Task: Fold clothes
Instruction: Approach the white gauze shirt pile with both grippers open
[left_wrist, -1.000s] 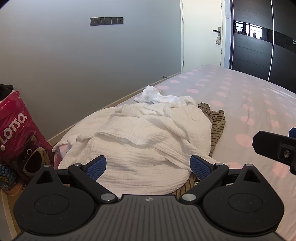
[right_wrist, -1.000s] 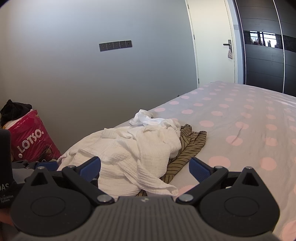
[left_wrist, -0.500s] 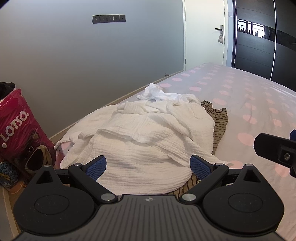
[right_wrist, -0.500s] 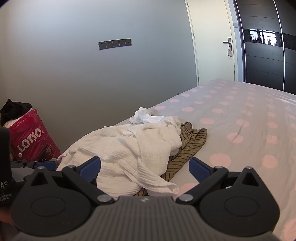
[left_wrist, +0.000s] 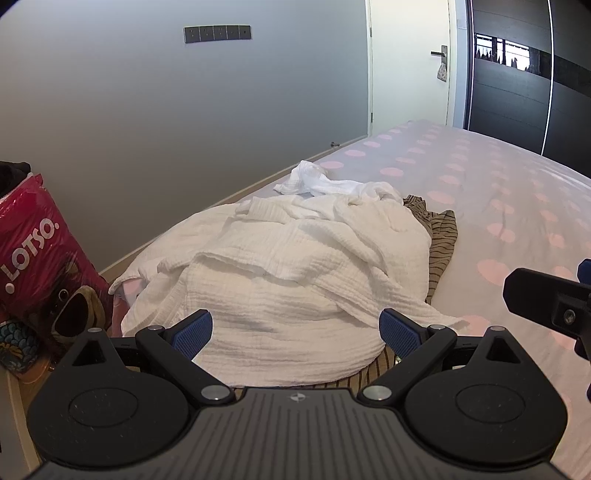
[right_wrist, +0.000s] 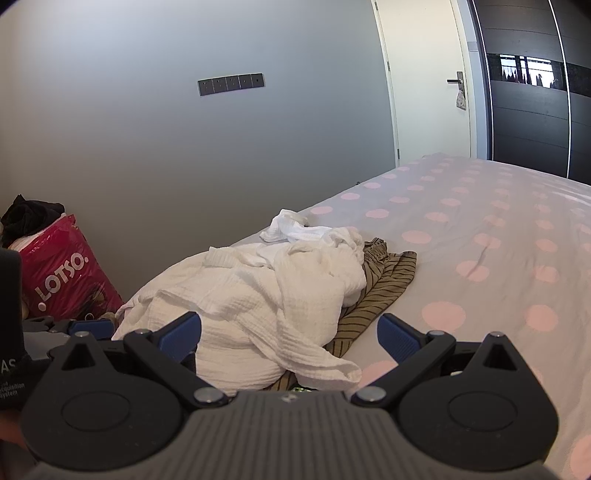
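A heap of clothes lies unfolded on the pink-dotted bed (left_wrist: 498, 192), filling the centre of both wrist views — no folded stack shows anywhere in frame, so as far as can be seen the folding is all left to do. On top sprawls a white crinkled garment (left_wrist: 280, 280); a tan striped garment (right_wrist: 384, 288) pokes out from under its right side, and a smaller white piece (left_wrist: 314, 181) sits at the far end. The heap's long axis runs from lower centre toward the upper middle of the frame, along the bed's left edge. The left gripper (left_wrist: 295, 328) and right gripper (right_wrist: 290, 330) both hang wide open over the near end — neither holds cloth. A red bag (right_wrist: 62, 280) stands at left, off the bed.
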